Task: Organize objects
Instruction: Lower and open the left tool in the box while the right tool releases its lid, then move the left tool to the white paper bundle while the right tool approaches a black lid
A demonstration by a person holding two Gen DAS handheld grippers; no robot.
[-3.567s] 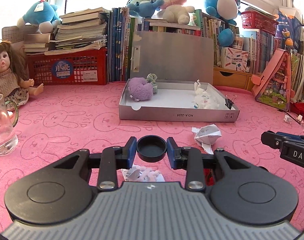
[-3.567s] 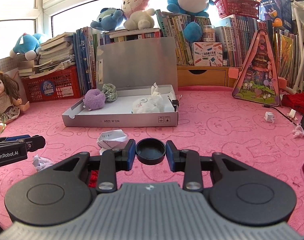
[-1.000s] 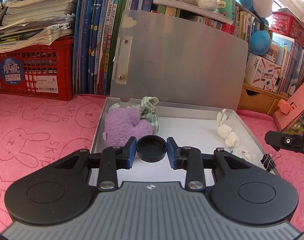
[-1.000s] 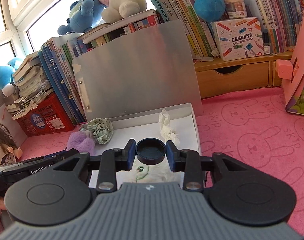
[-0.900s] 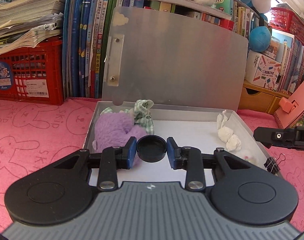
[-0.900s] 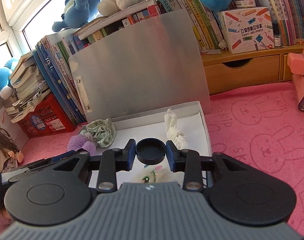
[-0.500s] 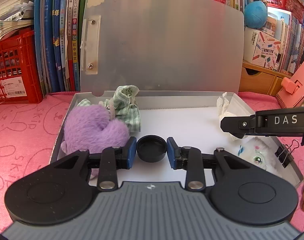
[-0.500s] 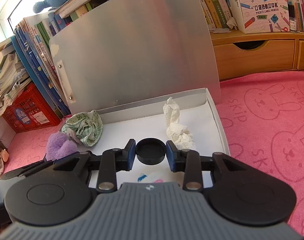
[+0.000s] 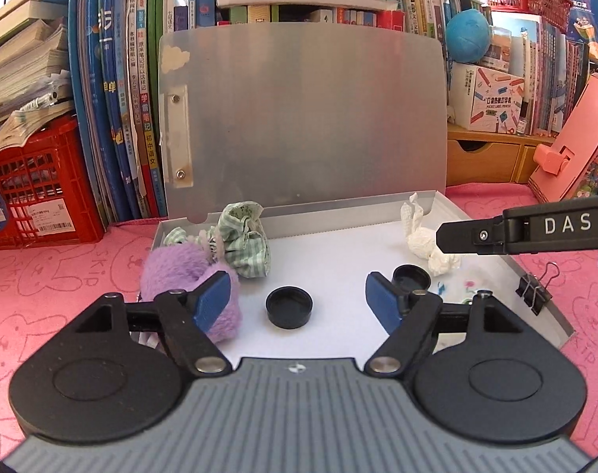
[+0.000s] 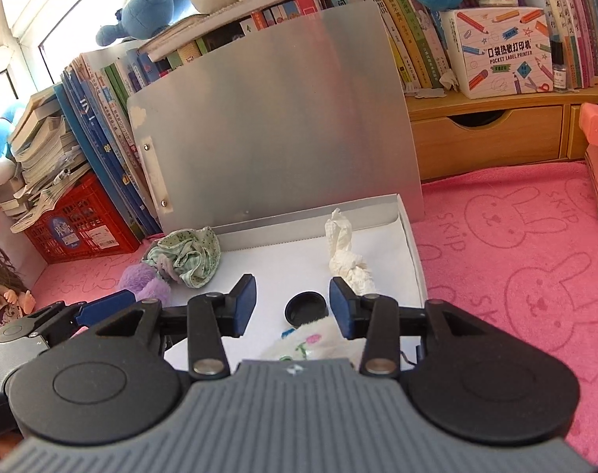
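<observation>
While both just spread | left claw (image 9: 299,301), right claw (image 10: 292,307) empty | round black caps (image 9: 289,307) on smooth white box floor (image 9: 338,252)

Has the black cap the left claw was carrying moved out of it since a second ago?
Yes. The left claw has just opened and the black cap now lies free on the floor of the grey box, right of the purple plush.

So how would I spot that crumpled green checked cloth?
Find the shallow grey box with its lid standing open on the pink tablecloth. In its far left corner, against the fluffy purple toy, sits the crumpled green checked cloth, the only patterned fabric there.
</observation>
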